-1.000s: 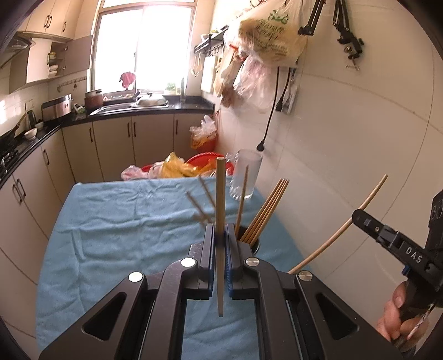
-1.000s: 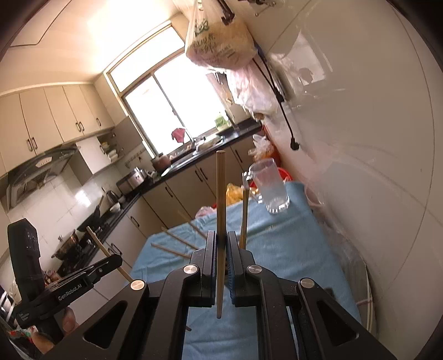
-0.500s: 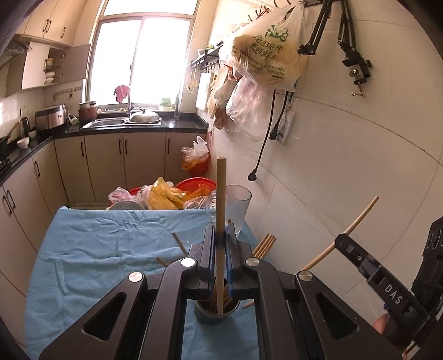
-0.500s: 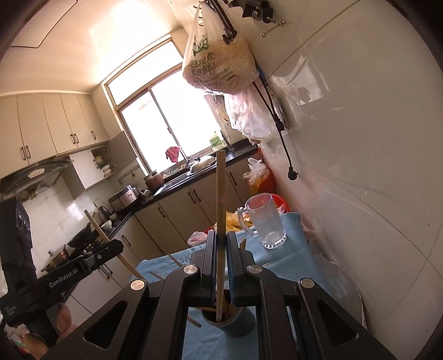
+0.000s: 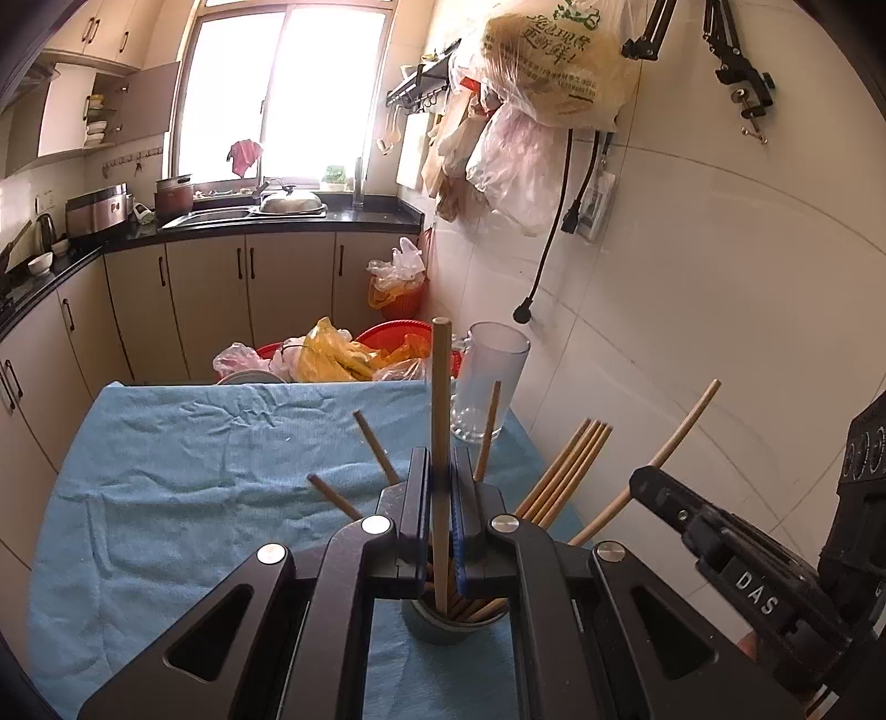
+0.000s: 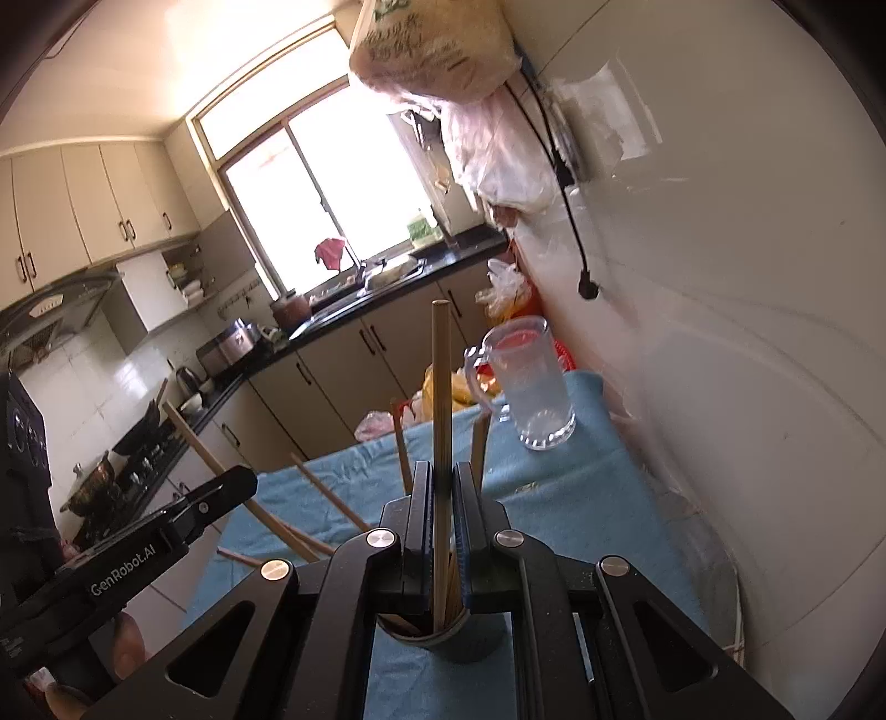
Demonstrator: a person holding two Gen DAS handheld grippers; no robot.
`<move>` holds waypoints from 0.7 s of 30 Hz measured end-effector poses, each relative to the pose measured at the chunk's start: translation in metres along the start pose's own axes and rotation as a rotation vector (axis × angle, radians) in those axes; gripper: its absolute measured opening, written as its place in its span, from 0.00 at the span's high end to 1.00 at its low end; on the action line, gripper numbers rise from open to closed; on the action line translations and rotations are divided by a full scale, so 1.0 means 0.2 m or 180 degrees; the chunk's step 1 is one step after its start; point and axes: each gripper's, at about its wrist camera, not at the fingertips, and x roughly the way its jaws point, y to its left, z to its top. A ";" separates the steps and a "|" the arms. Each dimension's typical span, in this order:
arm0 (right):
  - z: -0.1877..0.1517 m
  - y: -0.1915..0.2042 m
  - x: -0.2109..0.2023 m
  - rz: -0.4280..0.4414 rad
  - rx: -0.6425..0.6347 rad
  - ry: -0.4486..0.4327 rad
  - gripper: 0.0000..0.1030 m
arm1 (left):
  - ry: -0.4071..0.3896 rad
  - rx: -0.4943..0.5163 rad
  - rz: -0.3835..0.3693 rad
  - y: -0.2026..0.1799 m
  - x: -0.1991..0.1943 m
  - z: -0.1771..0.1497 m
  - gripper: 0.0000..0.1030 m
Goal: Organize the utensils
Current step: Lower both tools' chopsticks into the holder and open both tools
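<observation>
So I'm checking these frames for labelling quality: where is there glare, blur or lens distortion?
Left wrist view: the window is blown out white, the wall tile lines bow with the fisheye, and the chopstick in the left gripper is sharp. Right wrist view: the window glares too, the whole kitchen looks tilted, and the hanging bag is slightly smeared.

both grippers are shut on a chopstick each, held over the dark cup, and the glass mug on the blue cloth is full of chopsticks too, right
Not quite. The glass mug is empty; the left wrist view shows it clearly. The rest holds: left gripper and right gripper each clamp a chopstick over the dark cup on the blue cloth.
</observation>
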 end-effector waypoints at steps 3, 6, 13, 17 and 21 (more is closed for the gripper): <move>-0.04 0.00 0.04 -0.0021 -0.0021 0.0078 0.93 | 0.0030 -0.0006 0.0014 0.02 0.02 -0.04 0.94; -0.08 -0.01 0.08 -0.0026 -0.0015 0.0161 0.93 | 0.0044 0.0018 0.0034 0.04 0.04 -0.08 0.94; -0.12 -0.04 0.11 -0.0026 0.0053 0.0265 0.92 | 0.0050 0.0065 0.0057 0.05 0.04 -0.12 0.91; -0.12 -0.05 0.10 -0.0014 0.0084 0.0253 0.92 | 0.0009 0.0063 0.0089 0.05 0.02 -0.12 0.78; -0.12 -0.04 0.08 -0.0021 0.0112 0.0227 0.86 | 0.0025 0.0054 0.0083 0.06 0.01 -0.14 0.78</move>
